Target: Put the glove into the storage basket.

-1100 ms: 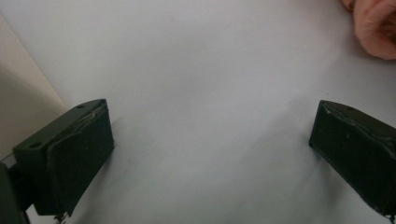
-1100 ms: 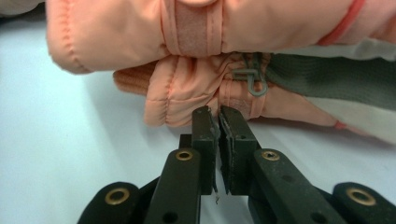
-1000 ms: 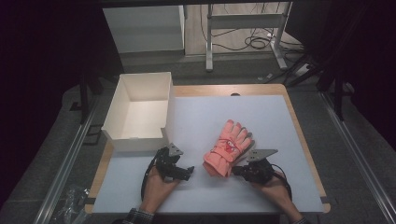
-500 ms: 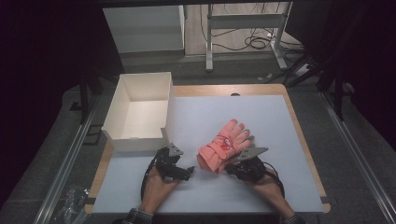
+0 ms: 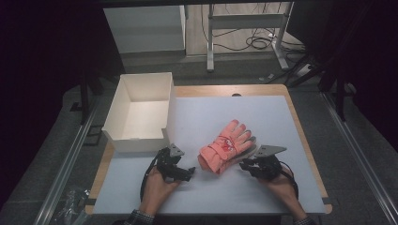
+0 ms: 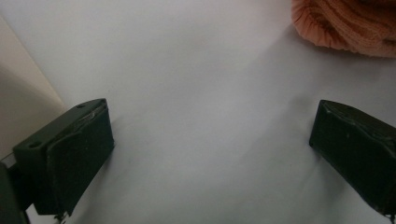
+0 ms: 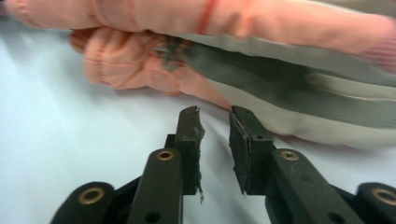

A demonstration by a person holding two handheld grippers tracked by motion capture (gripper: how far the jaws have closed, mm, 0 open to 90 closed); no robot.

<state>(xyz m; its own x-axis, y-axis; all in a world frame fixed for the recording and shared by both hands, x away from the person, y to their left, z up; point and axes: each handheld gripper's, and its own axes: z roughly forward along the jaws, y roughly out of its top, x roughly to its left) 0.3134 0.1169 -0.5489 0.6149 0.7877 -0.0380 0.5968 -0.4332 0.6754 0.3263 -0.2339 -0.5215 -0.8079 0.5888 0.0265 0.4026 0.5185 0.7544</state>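
A salmon-pink padded glove (image 5: 225, 147) with grey palm lies on the pale mat, fingers pointing to the far right. Its ribbed cuff (image 6: 345, 23) shows at the top right of the left gripper view. My left gripper (image 5: 187, 172) rests on the mat just left of the cuff, jaws spread wide and empty (image 6: 210, 154). My right gripper (image 5: 245, 165) sits at the glove's near right side. Its jaws (image 7: 215, 116) stand only a narrow gap apart, tips right at the glove's grey underside (image 7: 289, 88), with nothing between them.
An open white box (image 5: 141, 136), empty inside, stands at the mat's left rear, close to my left gripper. The pale mat (image 5: 263, 197) covers a wooden table. Beyond the far edge stand a white cabinet and a desk frame with cables.
My right gripper has slid left, up against the glove. The glove has shifted slightly left and nearer. The left gripper has barely moved.
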